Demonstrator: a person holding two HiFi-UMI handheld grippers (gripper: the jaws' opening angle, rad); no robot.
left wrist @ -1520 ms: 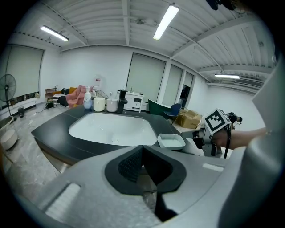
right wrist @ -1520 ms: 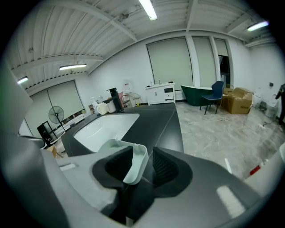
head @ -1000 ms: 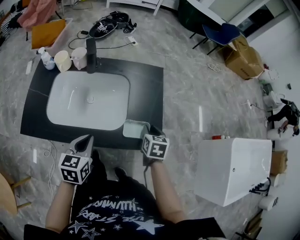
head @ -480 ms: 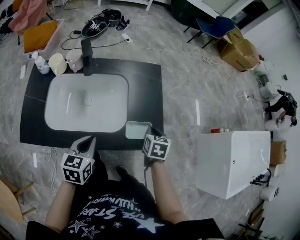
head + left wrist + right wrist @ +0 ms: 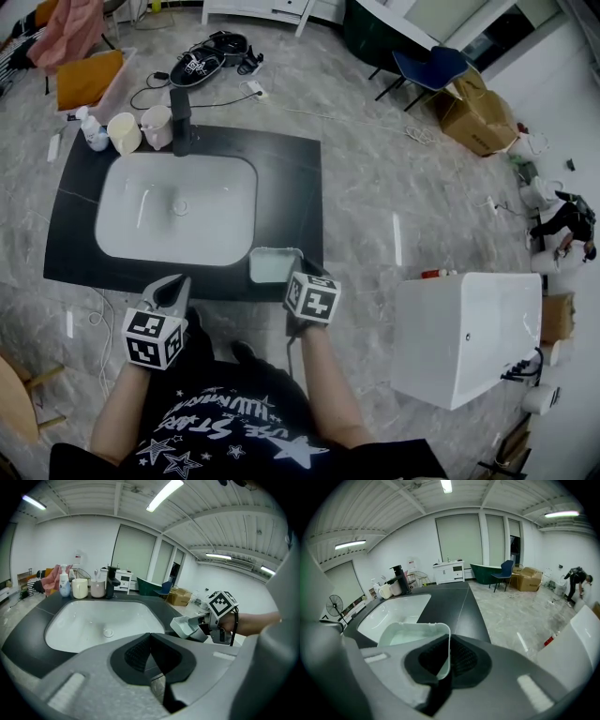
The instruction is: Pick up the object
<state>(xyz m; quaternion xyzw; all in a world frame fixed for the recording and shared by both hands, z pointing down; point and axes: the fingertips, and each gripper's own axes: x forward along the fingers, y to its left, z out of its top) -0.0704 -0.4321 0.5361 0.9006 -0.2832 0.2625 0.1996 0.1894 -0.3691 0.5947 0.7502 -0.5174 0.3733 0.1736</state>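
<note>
Just closed, right gripper [image 5: 448,662] clamps the one tray [image 5: 410,635] by its wall; left gripper [image 5: 151,654] closed, empty.

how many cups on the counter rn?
2. Both stand at the far left corner of the counter, left of the faucet: a cream cup next to the bottle, and a paler cup beside the faucet. None seems hidden.
</note>
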